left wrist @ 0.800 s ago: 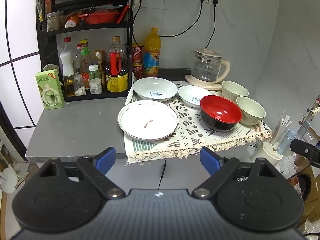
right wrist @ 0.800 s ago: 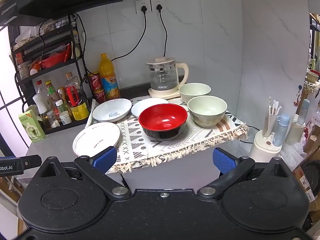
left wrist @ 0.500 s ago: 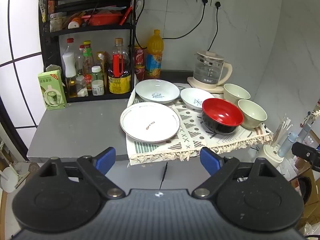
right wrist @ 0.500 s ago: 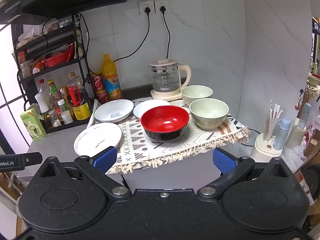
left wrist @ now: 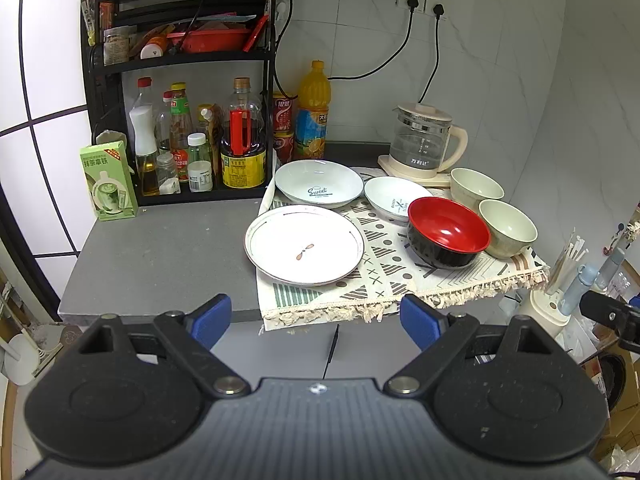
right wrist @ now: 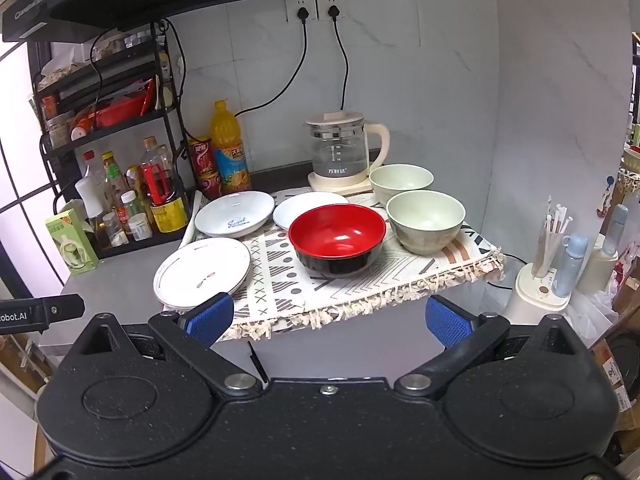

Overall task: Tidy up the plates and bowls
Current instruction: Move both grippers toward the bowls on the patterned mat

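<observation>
On a patterned cloth (left wrist: 384,280) lie a flat white plate (left wrist: 304,245) (right wrist: 202,270), a deep white plate marked "Sweet" (left wrist: 319,183) (right wrist: 235,214), a small white plate (left wrist: 394,199) (right wrist: 304,208), a red-and-black bowl (left wrist: 448,232) (right wrist: 337,240) and two pale green bowls (left wrist: 508,229) (right wrist: 425,222), (left wrist: 476,184) (right wrist: 401,179). My left gripper (left wrist: 316,320) is open and empty, short of the counter edge before the flat plate. My right gripper (right wrist: 328,316) is open and empty, before the red bowl.
A black rack (left wrist: 180,92) with bottles stands at the back left, a green carton (left wrist: 109,180) beside it. An orange juice bottle (left wrist: 314,112) and a glass kettle (left wrist: 424,140) stand at the back wall. A holder with straws (right wrist: 548,276) stands to the right, below the counter.
Both views have shifted slightly: the dishes sit a little lower and nearer in the frames. Both grippers stay open and empty; no dish has moved.
</observation>
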